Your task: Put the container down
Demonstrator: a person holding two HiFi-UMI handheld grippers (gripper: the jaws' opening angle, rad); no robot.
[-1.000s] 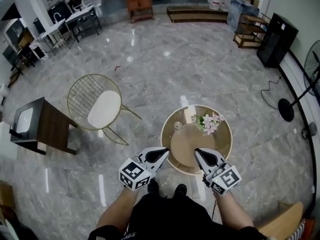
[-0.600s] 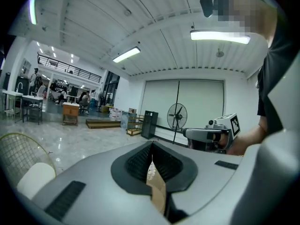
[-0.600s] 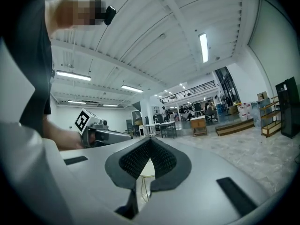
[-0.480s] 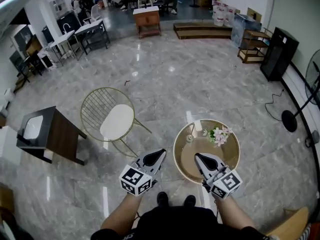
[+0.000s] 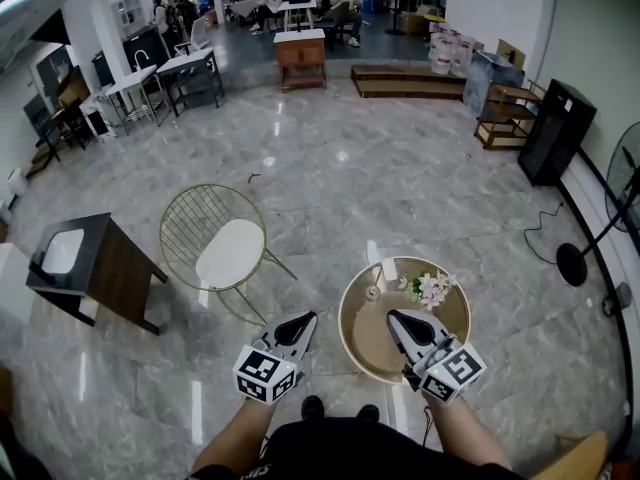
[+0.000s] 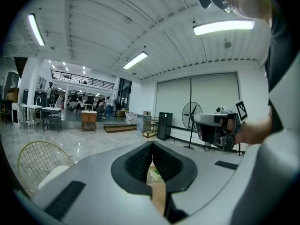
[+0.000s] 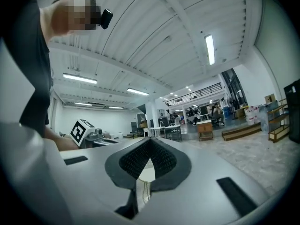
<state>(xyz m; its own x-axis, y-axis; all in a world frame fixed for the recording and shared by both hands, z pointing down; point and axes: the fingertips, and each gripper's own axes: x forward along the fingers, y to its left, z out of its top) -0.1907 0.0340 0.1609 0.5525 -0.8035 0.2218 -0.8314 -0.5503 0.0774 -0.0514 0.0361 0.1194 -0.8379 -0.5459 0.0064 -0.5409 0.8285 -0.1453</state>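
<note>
A round gold-rimmed table (image 5: 349, 340) stands just ahead of me, with a pink flower bunch (image 5: 430, 288), a small glass piece (image 5: 373, 291) and a pale upright thing (image 5: 390, 269) near its far edge; I cannot tell which is the container. My left gripper (image 5: 306, 319) is shut and empty, just left of the table's rim. My right gripper (image 5: 395, 316) is shut and empty above the tabletop. In the left gripper view the jaws meet at the tip of the left gripper (image 6: 151, 145). The right gripper (image 7: 150, 142) is also pressed together in its own view.
A gold wire chair (image 5: 215, 238) with a white seat stands to the left of the table, and a dark side table (image 5: 95, 268) further left. A standing fan (image 5: 598, 230) and a black cabinet (image 5: 556, 118) are at the right wall. Marble floor lies all round.
The view has pulled back and lifted: the table sits lower in the frame. My left gripper, earlier over the table's rim, is now beside it. Both grippers stay shut.
</note>
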